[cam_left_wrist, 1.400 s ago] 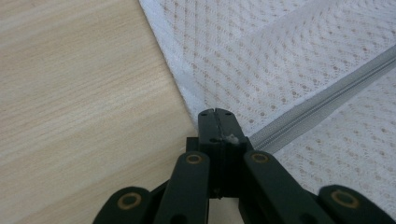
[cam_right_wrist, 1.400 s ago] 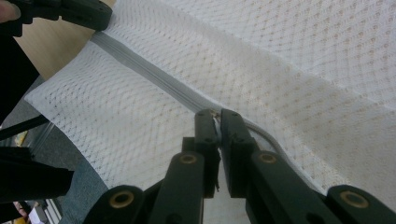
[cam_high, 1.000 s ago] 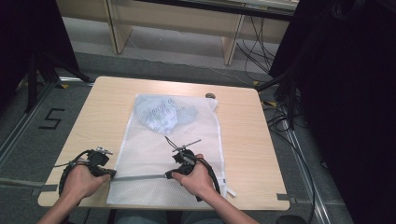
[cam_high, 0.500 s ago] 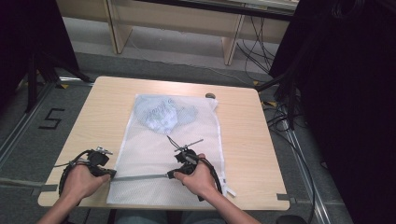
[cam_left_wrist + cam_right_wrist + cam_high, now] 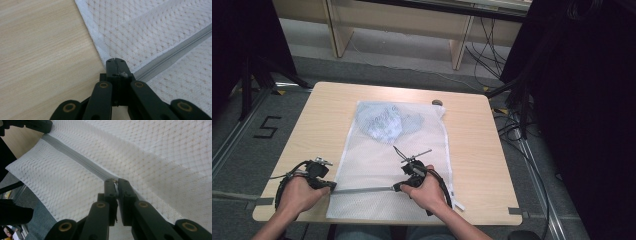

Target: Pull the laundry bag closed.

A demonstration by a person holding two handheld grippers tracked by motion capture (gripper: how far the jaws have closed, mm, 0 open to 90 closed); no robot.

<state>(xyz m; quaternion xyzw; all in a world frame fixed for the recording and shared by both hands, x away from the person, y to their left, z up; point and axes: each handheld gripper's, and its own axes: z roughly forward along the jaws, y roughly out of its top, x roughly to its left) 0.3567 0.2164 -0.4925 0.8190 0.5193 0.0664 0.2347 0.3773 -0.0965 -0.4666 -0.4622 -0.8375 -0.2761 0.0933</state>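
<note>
No change is seen: the mesh laundry bag (image 5: pixel 394 165) and both grippers are found where they were a second earlier.

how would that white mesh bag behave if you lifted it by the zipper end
Probably floppy: the mesh bag lies flat and thin on the table. Likely light, though the bundled cloth inside would slump toward the low end. The left tool and right tool pinch at the zipper, so it may sag between them.
</note>
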